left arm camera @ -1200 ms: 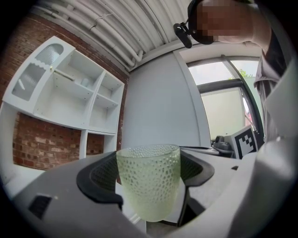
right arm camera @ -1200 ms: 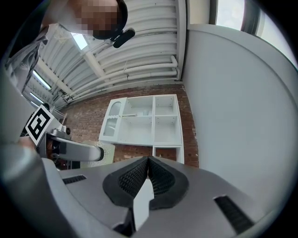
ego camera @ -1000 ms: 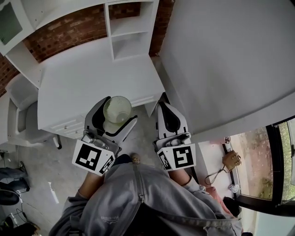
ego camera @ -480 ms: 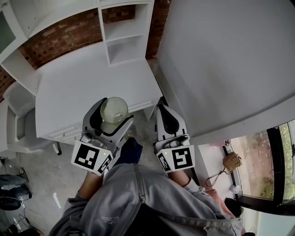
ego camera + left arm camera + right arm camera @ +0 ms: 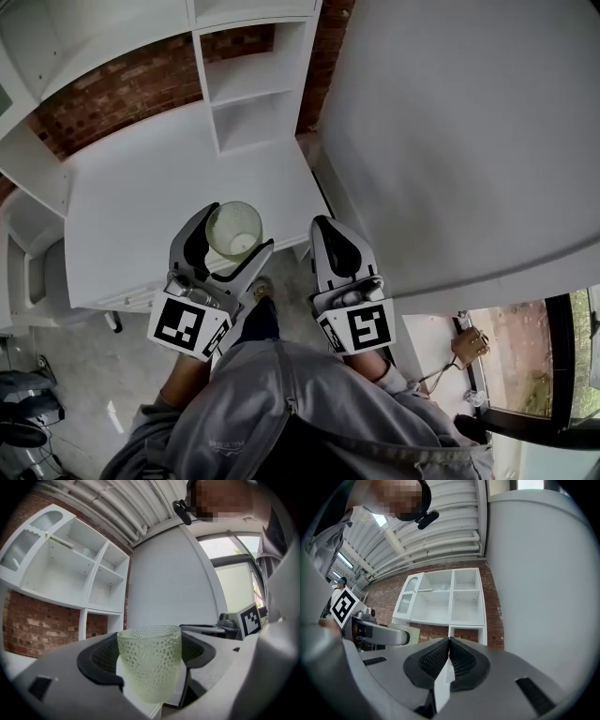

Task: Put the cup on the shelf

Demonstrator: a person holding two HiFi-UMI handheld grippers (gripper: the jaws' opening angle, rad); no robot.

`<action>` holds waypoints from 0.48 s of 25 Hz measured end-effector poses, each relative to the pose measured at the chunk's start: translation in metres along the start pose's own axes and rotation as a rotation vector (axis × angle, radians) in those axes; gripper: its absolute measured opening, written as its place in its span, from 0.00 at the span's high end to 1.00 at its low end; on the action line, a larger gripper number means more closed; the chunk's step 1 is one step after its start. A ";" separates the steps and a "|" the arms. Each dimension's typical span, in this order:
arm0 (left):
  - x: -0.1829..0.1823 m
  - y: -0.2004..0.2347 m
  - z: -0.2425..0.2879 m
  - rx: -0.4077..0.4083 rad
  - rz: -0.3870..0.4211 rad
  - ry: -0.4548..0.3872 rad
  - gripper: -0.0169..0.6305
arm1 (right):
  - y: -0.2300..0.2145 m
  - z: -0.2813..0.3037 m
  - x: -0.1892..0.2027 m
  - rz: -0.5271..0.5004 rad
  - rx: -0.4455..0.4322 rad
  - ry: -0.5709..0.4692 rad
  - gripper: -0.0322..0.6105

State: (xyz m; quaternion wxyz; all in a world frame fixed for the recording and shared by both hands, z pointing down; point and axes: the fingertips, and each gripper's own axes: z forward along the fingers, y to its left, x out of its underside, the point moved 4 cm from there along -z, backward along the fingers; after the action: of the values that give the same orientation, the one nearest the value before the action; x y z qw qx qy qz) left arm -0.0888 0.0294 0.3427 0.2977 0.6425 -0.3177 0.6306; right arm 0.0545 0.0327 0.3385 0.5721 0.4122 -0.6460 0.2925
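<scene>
Pale green dimpled cup, white shelf

The left gripper has carried the cup forward. The desk edge, under its jaws a moment ago, now lies behind them, and the shelf ahead is closer. The right gripper advanced alongside.

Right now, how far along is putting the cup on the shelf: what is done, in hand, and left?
Done: the cup is clamped upright in the left gripper. In hand: it hangs above the white desk, short of the shelf unit. Left: carry it to an open compartment, set it down, release. The right gripper is shut, empty.
</scene>
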 end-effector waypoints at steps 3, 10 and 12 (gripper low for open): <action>0.000 0.019 0.018 -0.008 0.001 -0.001 0.38 | -0.009 0.028 0.004 -0.002 -0.019 0.003 0.91; 0.005 0.060 0.061 -0.010 -0.017 0.007 0.38 | -0.029 0.087 0.016 -0.002 -0.050 0.020 0.91; 0.003 0.070 0.076 -0.003 -0.014 0.009 0.38 | -0.038 0.101 0.018 0.000 -0.047 0.025 0.91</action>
State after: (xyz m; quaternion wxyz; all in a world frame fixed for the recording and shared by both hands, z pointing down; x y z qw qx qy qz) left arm -0.0965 -0.0737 0.3427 0.3044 0.6415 -0.3130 0.6308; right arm 0.0368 -0.0756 0.3349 0.5896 0.3948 -0.6456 0.2823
